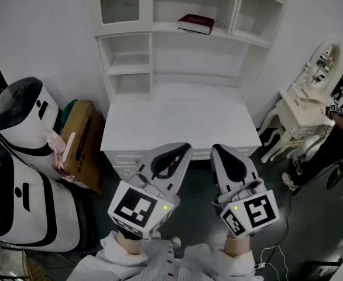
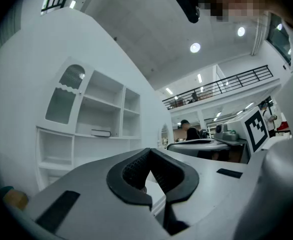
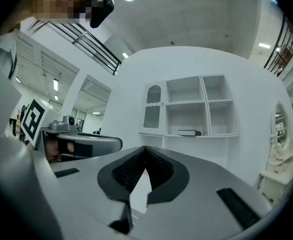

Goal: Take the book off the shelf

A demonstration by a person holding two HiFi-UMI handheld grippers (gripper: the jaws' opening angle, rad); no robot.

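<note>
A dark red book (image 1: pixel 196 23) lies flat on the middle shelf of a white shelf unit (image 1: pixel 130 40) that stands on a white desk (image 1: pixel 177 124). The book also shows far off in the left gripper view (image 2: pixel 100 133) and the right gripper view (image 3: pixel 189 132). Both grippers are held low in front of the desk's near edge, well short of the book. My left gripper (image 1: pixel 182 150) (image 2: pixel 149 153) is shut with nothing in it. My right gripper (image 1: pixel 220 151) (image 3: pixel 145 149) is shut and empty too, side by side with the left.
Two white rounded machines (image 1: pixel 19 127) and a brown cardboard box (image 1: pixel 81 139) stand left of the desk. An ornate white vanity table with a mirror (image 1: pixel 309 101) stands to the right, with a person (image 1: pixel 335 136) beside it. The other shelf compartments hold nothing.
</note>
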